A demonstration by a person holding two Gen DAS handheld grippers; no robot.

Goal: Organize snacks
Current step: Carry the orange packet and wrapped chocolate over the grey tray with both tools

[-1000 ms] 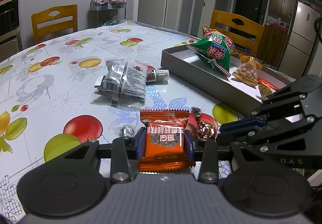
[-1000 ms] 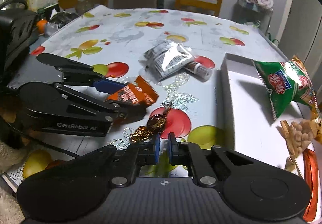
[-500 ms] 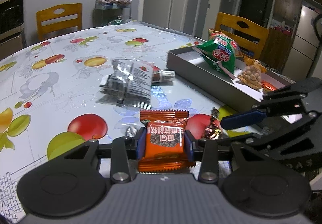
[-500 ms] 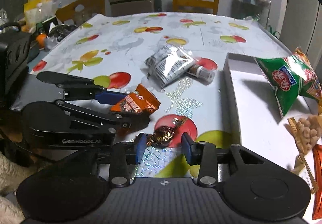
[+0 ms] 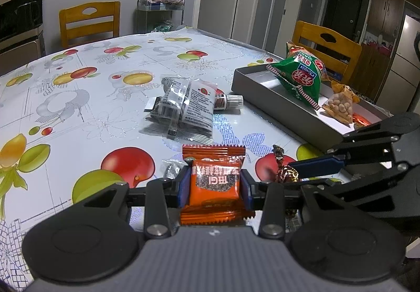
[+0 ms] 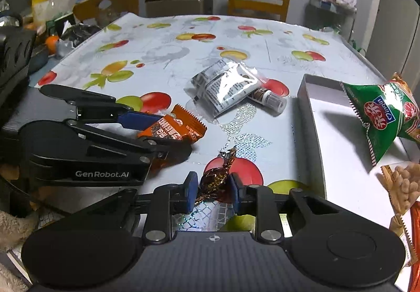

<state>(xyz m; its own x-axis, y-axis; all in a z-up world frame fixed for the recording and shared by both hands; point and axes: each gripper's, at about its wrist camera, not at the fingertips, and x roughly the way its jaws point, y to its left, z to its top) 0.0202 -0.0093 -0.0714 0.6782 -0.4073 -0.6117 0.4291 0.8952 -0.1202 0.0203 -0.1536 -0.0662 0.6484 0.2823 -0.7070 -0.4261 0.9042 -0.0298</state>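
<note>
My left gripper (image 5: pixel 214 187) is shut on an orange snack packet (image 5: pixel 214 181), held just above the table; it also shows in the right wrist view (image 6: pixel 173 126). My right gripper (image 6: pixel 212 191) has its jaws on both sides of a brown foil candy (image 6: pixel 216 180), which also shows in the left wrist view (image 5: pixel 286 173). A grey tray (image 5: pixel 275 100) at the right holds a green snack bag (image 5: pixel 302 76), a peanut packet (image 5: pixel 338 108) and an orange wrapper (image 5: pixel 361 118).
A clear packet (image 5: pixel 183 105) and a small bottle (image 5: pixel 228 101) lie mid-table on the fruit-print cloth. A small silver foil piece (image 5: pixel 172 170) lies by my left gripper. Wooden chairs (image 5: pixel 89 21) stand around the table. A black box (image 6: pixel 13 55) sits at the left edge.
The right gripper opened from shut and now has its jaws around the brown candy, closing in on it. The left gripper keeps hold of the orange packet and has lifted slightly.
</note>
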